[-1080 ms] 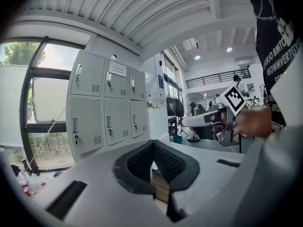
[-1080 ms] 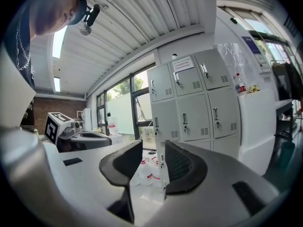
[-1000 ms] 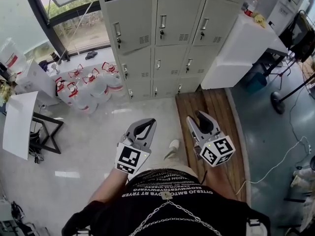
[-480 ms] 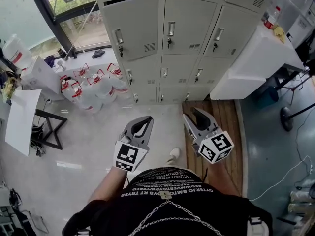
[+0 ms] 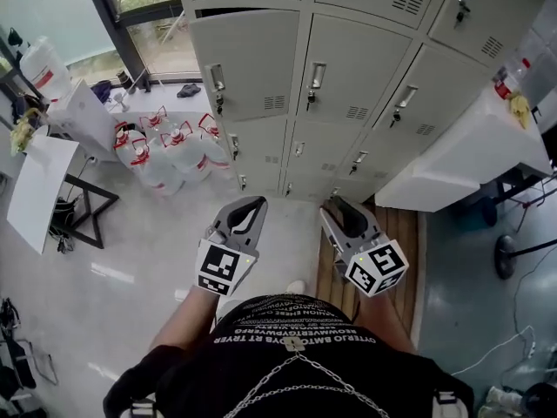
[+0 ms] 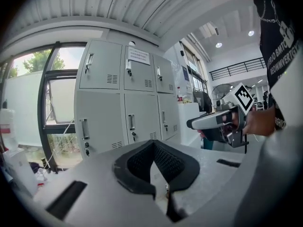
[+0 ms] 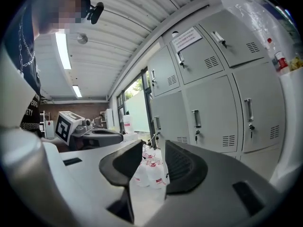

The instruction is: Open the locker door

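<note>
Head view: approach step, left claw [image 5: 251,205] shut and empty, right claw [image 5: 338,207] part open and empty, both well short of closed locker door [image 5: 252,64] at floor's far edge; next needs reaching its handle [image 5: 217,78].

My head camera sits above the person and looks steeply down. The left claw [image 5: 246,209] and right claw [image 5: 341,209] show close below it, the floor [image 5: 130,259] lies under them, and the grey lockers [image 5: 252,68] fill the top. The left claw view rides low on its claw and faces almost level at the lockers, with the right claw at its right edge. The right claw view also faces them, with the left claw at its left and the distant water jugs [image 7: 149,171] in its jaw gap. All three views share the lockers.
</note>
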Action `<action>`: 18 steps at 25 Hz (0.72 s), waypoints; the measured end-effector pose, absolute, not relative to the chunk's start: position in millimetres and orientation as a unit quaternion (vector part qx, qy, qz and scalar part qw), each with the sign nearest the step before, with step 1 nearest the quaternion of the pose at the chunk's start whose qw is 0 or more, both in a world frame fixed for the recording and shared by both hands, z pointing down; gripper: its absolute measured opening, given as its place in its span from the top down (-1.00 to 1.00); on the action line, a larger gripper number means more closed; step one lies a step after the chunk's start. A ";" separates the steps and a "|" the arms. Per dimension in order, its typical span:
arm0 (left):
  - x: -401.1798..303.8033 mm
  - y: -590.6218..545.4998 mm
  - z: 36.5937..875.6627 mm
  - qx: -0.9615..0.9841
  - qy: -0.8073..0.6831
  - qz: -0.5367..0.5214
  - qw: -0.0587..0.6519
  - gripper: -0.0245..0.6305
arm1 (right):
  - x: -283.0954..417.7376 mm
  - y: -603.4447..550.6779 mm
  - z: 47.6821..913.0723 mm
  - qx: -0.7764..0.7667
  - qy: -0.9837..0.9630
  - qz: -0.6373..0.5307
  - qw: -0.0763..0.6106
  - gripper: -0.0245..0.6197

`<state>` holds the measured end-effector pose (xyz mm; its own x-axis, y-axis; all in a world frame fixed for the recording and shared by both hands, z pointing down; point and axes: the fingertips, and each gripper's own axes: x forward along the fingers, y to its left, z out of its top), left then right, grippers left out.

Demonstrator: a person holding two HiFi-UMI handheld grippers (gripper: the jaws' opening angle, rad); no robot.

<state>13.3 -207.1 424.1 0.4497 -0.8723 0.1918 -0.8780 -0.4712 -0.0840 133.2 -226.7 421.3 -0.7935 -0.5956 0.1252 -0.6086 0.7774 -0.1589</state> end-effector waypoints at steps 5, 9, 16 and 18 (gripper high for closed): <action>16.1 -233.7 420.7 0.838 -0.536 0.106 0.008 0.93 | 138.8 -262.1 425.0 0.301 -0.948 0.098 0.033 0.53; 2.5 -237.1 428.2 0.827 -0.550 0.120 0.015 0.93 | 120.5 -283.5 432.9 0.277 -0.953 0.117 0.030 0.53; -69.5 -253.8 438.8 0.795 -0.595 0.112 0.041 0.93 | 48.1 -309.1 437.6 0.229 -0.966 0.114 0.044 0.52; -87.2 -268.5 438.4 0.799 -0.590 0.112 0.035 0.93 | 25.6 -320.9 435.6 0.228 -0.967 0.108 0.043 0.52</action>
